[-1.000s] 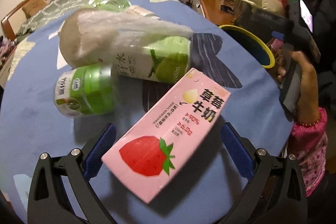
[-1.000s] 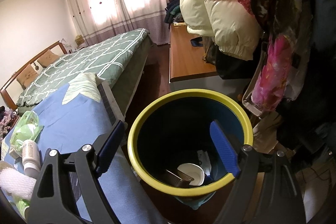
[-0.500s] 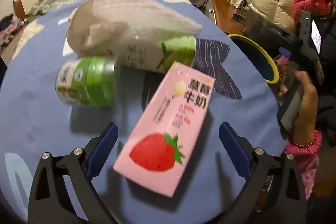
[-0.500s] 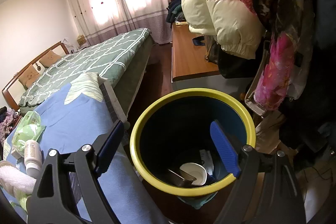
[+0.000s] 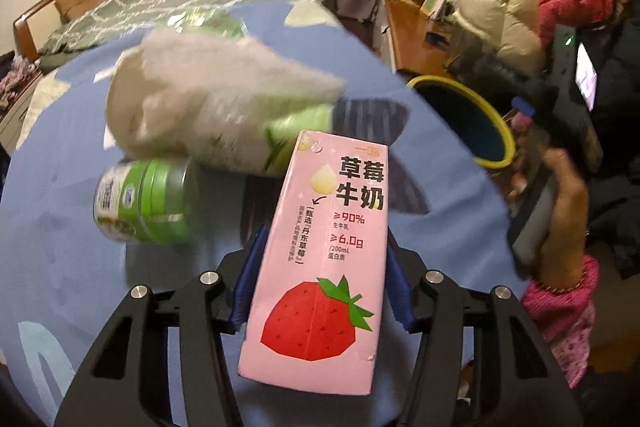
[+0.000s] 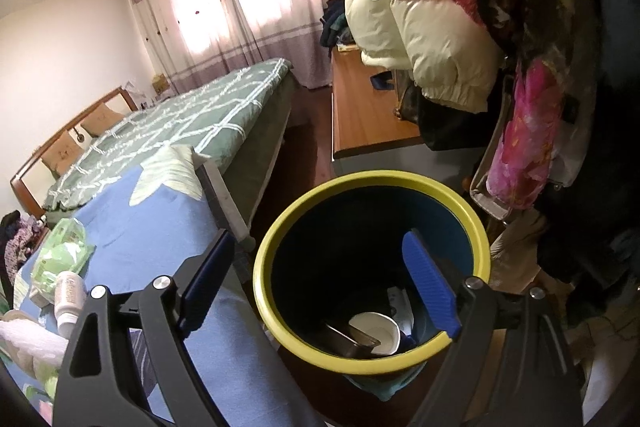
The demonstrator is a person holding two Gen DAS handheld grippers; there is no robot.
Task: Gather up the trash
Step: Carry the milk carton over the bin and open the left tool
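My left gripper (image 5: 324,279) is shut on a pink strawberry milk carton (image 5: 324,239), with both blue pads against its sides, above the blue tablecloth (image 5: 60,235). Beyond it lie a green can (image 5: 148,205) on its side, a green-and-white drink carton (image 5: 288,135) and a crumpled white plastic bag (image 5: 208,99). My right gripper (image 6: 320,291) is open and empty over the yellow-rimmed blue trash bin (image 6: 372,179), which also shows in the left wrist view (image 5: 464,115). The bin holds a white cup (image 6: 376,331) and other scraps.
In the right wrist view a small white bottle (image 6: 70,293) and a green wrapper (image 6: 60,255) lie on the table's far part. A bed (image 6: 172,119), a wooden desk (image 6: 364,115) and hanging coats (image 6: 420,27) surround the bin. The person's right hand (image 5: 560,195) holds the other gripper.
My left gripper has closed on the strawberry milk carton, which now stands straight between the pads. The right gripper has barely moved over the bin.
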